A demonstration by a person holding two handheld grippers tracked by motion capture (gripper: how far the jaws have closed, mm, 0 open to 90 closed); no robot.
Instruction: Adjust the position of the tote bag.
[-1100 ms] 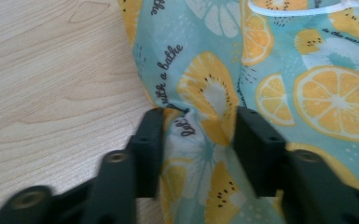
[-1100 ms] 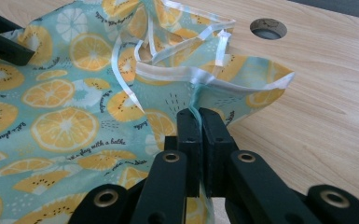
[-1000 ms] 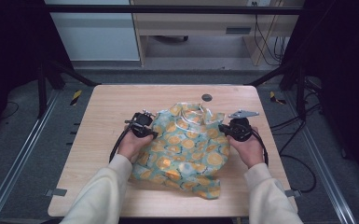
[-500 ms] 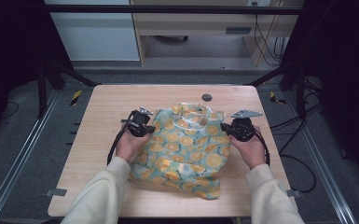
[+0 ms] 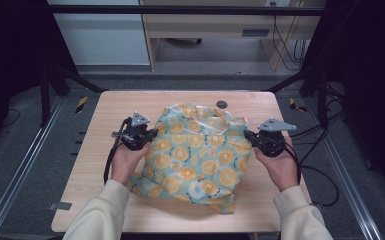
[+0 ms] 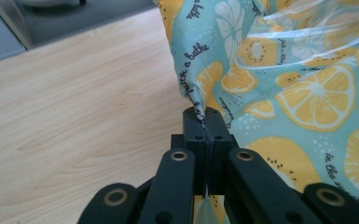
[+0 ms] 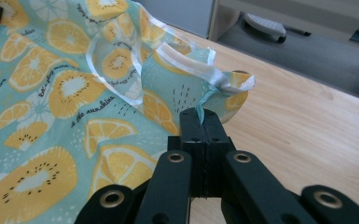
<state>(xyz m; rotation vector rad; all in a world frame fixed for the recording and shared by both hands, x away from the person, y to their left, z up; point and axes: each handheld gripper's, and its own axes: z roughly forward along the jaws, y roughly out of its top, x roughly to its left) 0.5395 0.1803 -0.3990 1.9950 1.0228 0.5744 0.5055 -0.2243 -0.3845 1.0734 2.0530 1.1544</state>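
You have the cloth [image 5: 200, 150] pinched at both sides: your left gripper [image 6: 206, 122] has its jaws clamped tight on a hemmed edge, and your right gripper [image 7: 200, 122] is clamped the same way on a bunched corner beside the shiny ribbon trim [image 7: 186, 63]. To do this lift well, raise both hands evenly and draw them gently apart so the fabric hangs flat between them rather than sagging or twisting; avoid jerking, since only a thin fold sits between each pair of jaws and it could slip out. The cloth is teal, printed with orange and lemon slices and small lettering, and it lies crumpled across the middle of the wooden table [image 5: 110, 115], its near edge trailing on the tabletop towards you. A small dark disc [image 5: 222, 104] sits just beyond it.
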